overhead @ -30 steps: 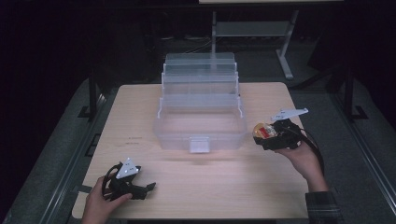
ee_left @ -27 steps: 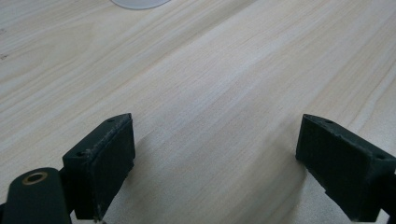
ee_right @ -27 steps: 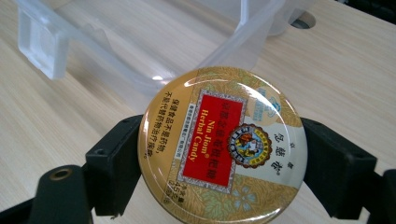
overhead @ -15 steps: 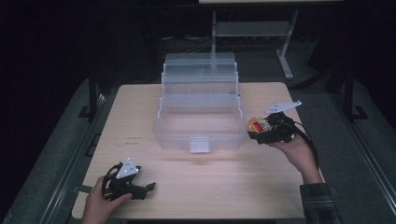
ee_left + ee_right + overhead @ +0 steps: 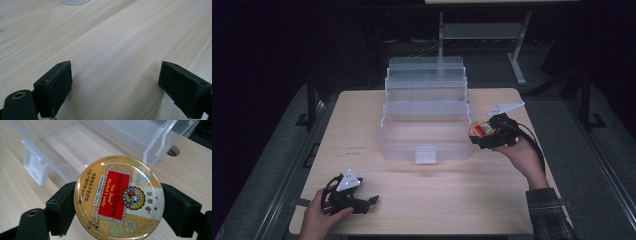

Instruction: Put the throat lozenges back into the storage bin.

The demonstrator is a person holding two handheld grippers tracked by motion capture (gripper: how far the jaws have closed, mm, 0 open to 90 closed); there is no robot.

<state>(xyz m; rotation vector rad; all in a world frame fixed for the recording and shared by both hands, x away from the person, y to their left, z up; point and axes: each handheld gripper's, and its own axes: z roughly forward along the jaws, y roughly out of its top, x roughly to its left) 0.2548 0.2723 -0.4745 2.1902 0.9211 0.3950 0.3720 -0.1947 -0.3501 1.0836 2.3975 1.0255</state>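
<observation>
The right gripper (image 5: 479,134) held a round gold candy tin (image 5: 119,197) clamped flat between its two jaws, one pad pressing on each side of the rim, with the red label facing up. Compared with a second before, that hand had carried the tin closer to the clear plastic organiser box (image 5: 427,117) and a little higher, so that the tin now hung just beside the box's right front corner, above the wooden table (image 5: 447,200) and not yet over any compartment. The box stood open, its stepped trays fanned back (the front latch tab showed at the middle of its near wall), and from the right gripper view the lowest bin lay directly beyond the tin. This shift suggested the carry toward the box was nearly done, and what probably remained was to move the tin over the open bin and release it there. The left gripper (image 5: 362,201) had not moved; it rested on the table well in front of the box and to its left, jaws spread wide with nothing between them but bare wood.
</observation>
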